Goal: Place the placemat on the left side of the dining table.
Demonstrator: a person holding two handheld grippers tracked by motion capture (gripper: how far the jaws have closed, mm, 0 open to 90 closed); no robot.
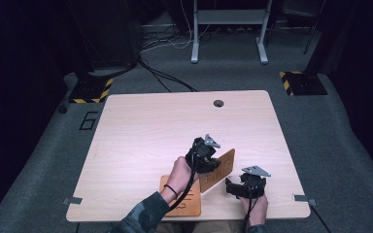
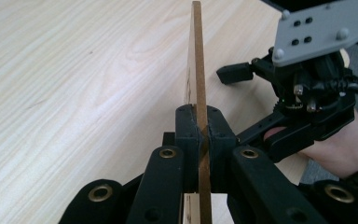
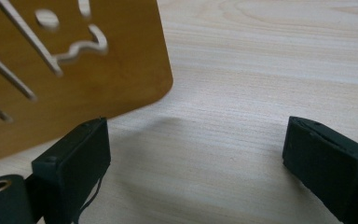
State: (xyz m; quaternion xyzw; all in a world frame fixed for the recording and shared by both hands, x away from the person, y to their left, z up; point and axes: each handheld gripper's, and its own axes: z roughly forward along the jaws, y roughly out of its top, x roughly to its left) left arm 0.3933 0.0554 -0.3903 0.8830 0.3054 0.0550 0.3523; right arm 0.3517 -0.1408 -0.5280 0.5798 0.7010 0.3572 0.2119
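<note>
Both my left gripper's [image 2: 203, 135] black jaws clamp the thin brown wooden board with cut-out slots [image 2: 196, 56], standing on edge. Beside it my right gripper [image 3: 196, 154] has jaws wide apart, holding nothing. Beyond, the pale wooden table [image 1: 150, 126] is bare to its far edge.

The pale wooden bench [image 1: 141, 131] stands on grey carpet. A flat brown board [image 1: 187, 201] lies at the bench's near edge.

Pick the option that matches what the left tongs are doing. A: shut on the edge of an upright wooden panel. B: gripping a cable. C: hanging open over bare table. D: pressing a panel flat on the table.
A: the left tongs pinch the thin wooden panel edge-on, standing upright.
</note>
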